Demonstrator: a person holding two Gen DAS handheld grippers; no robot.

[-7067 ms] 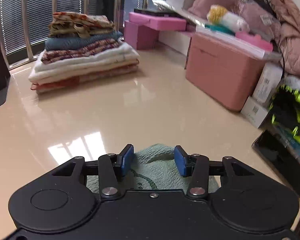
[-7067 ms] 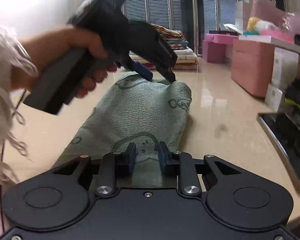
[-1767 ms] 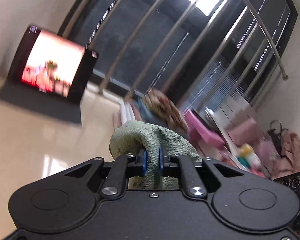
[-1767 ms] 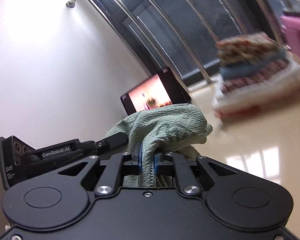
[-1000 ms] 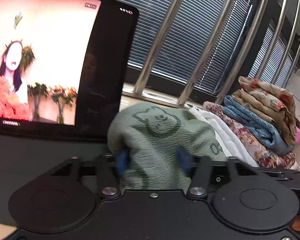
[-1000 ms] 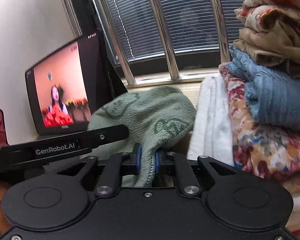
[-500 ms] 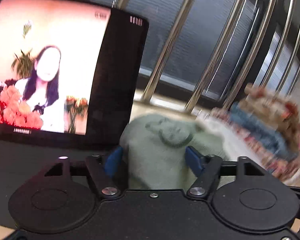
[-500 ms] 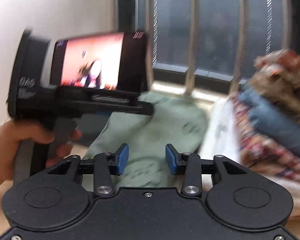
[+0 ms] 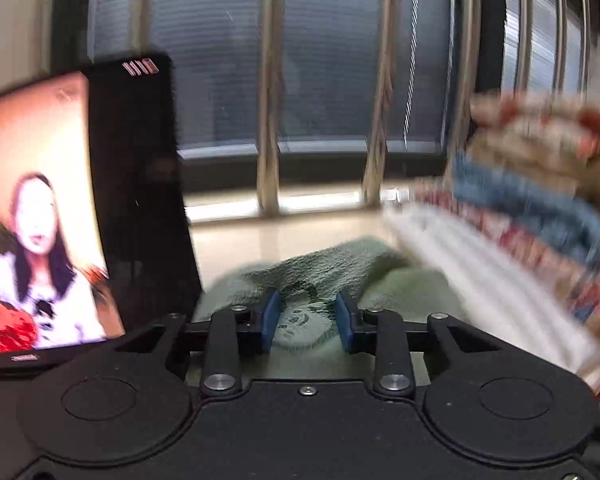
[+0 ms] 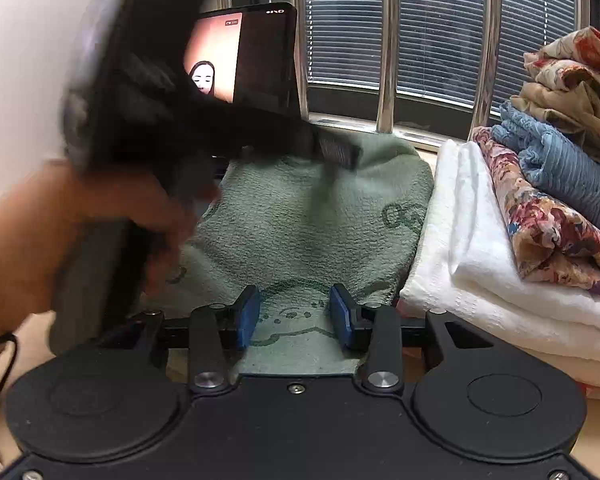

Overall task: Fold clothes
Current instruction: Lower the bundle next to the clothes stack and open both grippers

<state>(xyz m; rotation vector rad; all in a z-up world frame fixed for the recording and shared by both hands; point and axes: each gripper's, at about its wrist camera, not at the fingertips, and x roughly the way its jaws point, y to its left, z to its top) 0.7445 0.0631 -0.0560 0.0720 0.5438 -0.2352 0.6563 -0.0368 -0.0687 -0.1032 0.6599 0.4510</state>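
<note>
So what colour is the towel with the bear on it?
Pale green towel with darker green drawings, clearest in the right wrist view.

Background objects on the beige table.
A tablet (image 10: pixel 243 60) stands upright at left, its screen showing a woman; behind it, metal window bars (image 10: pixel 387 44) front slatted blinds (image 10: pixel 440 24) along the sill (image 9: pixel 300 200).

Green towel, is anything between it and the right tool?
No. The green towel lies directly under the open right tool, beside the folded stack; the left tool hovers farther back.
</note>
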